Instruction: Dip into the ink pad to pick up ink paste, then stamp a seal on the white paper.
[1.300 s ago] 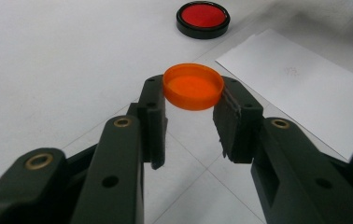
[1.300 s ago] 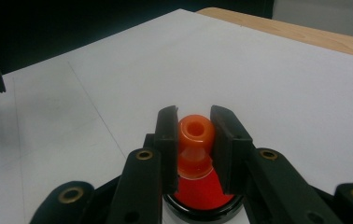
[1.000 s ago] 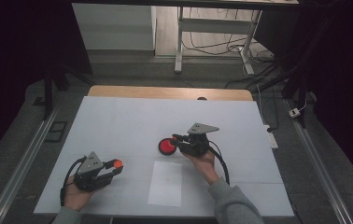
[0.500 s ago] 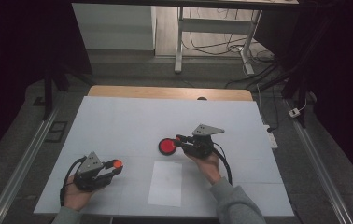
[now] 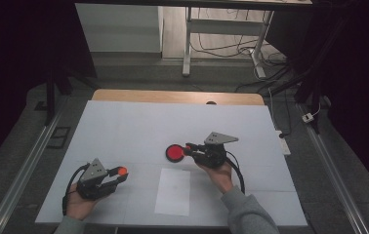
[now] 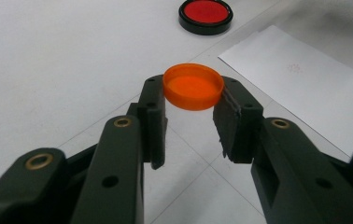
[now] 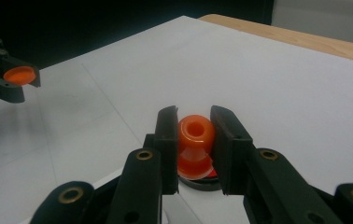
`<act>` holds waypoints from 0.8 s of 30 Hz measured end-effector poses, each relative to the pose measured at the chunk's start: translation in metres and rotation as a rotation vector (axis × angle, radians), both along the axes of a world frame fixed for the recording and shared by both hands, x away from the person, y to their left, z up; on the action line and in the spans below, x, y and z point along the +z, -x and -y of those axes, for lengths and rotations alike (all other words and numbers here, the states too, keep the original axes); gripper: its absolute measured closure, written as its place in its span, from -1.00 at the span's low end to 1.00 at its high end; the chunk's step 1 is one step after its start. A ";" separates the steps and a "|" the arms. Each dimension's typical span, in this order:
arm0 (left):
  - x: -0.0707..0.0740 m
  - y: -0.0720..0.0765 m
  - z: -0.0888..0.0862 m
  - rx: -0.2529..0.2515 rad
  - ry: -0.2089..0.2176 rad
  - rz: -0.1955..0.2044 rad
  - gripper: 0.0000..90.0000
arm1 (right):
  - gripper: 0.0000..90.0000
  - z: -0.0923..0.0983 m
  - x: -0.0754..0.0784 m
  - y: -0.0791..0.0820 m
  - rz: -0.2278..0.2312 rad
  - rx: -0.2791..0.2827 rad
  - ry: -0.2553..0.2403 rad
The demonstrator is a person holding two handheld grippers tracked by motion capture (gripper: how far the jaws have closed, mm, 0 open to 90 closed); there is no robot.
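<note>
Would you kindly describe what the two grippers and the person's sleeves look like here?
Both the left gripper and the right gripper are black, each topped by a grey three-cornered plate and trailing a black cable. Up close their jaws are flat black blocks on arms with brass-coloured rivets. The person wears grey sleeves.

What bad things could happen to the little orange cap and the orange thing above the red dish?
1. The orange cap is pinched only at its edges, near the tips of the left gripper fingers; it might slip and drop onto the table.
2. The right gripper holds an orange knob-shaped piece over the red pad in its black dish; pressing off-centre could tip or slide the dish.
</note>
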State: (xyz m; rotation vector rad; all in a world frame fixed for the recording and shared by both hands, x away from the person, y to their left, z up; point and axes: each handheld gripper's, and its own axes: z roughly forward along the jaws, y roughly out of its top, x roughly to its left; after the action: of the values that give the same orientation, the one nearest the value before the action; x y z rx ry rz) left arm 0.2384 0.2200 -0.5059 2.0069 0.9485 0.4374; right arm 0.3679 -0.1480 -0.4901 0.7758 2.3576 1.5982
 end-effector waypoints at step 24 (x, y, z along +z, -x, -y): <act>0.000 0.000 -0.001 0.000 0.010 -0.002 0.44 | 0.61 0.008 0.004 0.022 0.007 0.034 0.007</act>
State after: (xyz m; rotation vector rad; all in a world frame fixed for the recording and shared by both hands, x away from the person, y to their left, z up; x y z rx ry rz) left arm 0.2382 0.2215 -0.5057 1.9984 0.9499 0.4301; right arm 0.3461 -0.1559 -0.4863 0.7319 2.3822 1.6028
